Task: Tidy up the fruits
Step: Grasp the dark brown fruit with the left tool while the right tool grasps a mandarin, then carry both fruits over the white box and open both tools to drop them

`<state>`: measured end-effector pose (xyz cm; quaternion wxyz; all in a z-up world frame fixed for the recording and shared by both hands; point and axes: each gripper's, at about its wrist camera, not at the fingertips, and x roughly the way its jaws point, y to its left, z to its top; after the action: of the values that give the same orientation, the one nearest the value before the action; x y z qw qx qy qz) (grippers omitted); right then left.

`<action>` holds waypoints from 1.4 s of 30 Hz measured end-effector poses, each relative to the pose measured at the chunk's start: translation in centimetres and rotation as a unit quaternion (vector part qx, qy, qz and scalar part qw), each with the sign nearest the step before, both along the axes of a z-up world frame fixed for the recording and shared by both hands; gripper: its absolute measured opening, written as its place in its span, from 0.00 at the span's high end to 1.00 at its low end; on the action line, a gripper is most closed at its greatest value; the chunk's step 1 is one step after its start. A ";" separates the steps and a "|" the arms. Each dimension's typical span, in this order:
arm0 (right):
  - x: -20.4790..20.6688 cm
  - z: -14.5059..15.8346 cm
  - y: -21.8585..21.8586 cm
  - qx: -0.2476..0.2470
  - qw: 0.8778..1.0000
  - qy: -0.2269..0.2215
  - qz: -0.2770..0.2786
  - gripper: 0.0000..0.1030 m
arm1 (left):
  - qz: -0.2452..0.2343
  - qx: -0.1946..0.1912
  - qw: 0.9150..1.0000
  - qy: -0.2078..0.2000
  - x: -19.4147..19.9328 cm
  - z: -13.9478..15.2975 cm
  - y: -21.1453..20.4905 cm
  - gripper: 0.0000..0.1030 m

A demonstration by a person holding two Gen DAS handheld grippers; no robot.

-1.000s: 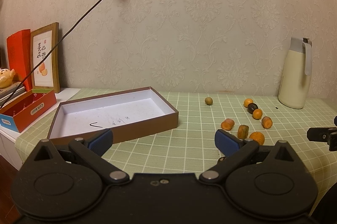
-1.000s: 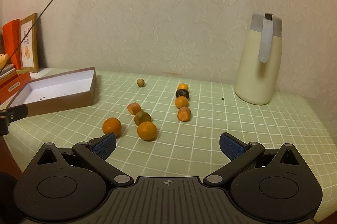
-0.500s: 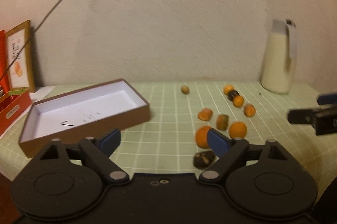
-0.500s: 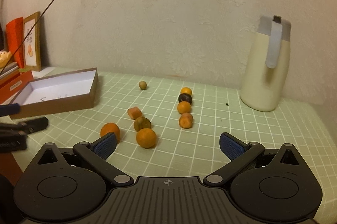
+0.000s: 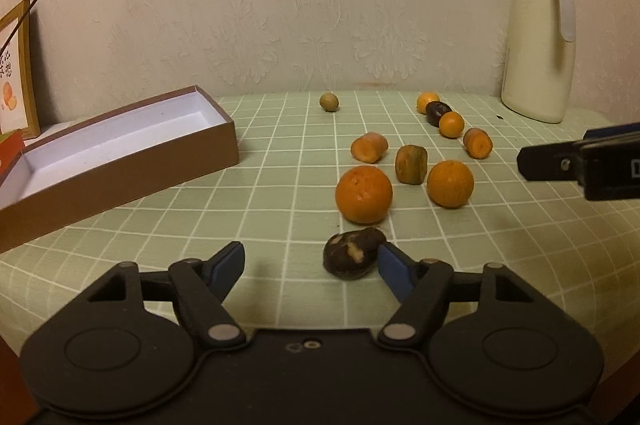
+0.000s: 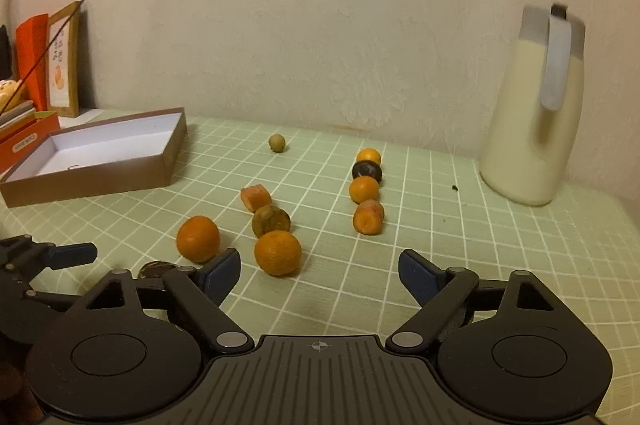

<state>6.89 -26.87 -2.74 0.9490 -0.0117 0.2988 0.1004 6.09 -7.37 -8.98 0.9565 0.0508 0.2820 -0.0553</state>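
A: How are the two grippers seen?

B: The left gripper (image 5: 310, 261) is held with its fingers spread apart, nothing clamped; the right gripper (image 6: 320, 271) is likewise spread wide and unloaded.

A: Where is the fruit found?

B: Taking the brown box (image 5: 120, 161) as landmark, a dark bruised fruit (image 5: 352, 253) is seen right of it, just beside the left gripper's right fingertip (image 5: 394, 263). A large orange (image 5: 363, 194) lies just behind that fruit, and smaller pieces are scattered further right, towards the cream jug (image 5: 538, 41).
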 end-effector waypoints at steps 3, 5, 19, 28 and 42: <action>0.8 -0.7 -0.1 0.004 1.000 0.009 -0.001 0.16 | -0.003 -0.005 1.000 0.009 0.6 -0.5 -0.3 0.36; 1.3 -1.2 0.0 0.003 1.000 0.015 0.001 0.16 | -0.006 -0.005 1.000 0.014 1.0 -0.9 -0.6 0.39; 5.9 -3.6 2.6 -0.004 0.998 0.054 0.019 0.37 | 0.027 -0.030 0.999 0.007 4.4 -1.2 1.8 0.76; 7.6 -4.6 3.8 -0.020 0.997 0.073 0.020 0.61 | 0.030 -0.019 0.999 0.009 3.9 -1.1 2.3 0.70; 6.4 -1.8 3.9 -0.010 0.999 0.034 0.014 0.62 | 0.034 -0.039 0.999 -0.013 3.5 1.1 4.0 0.77</action>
<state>13.29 -22.98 -4.52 0.9365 -0.0222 0.3318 0.1112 9.64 -3.37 -7.87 0.9627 0.0045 0.2686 -0.0333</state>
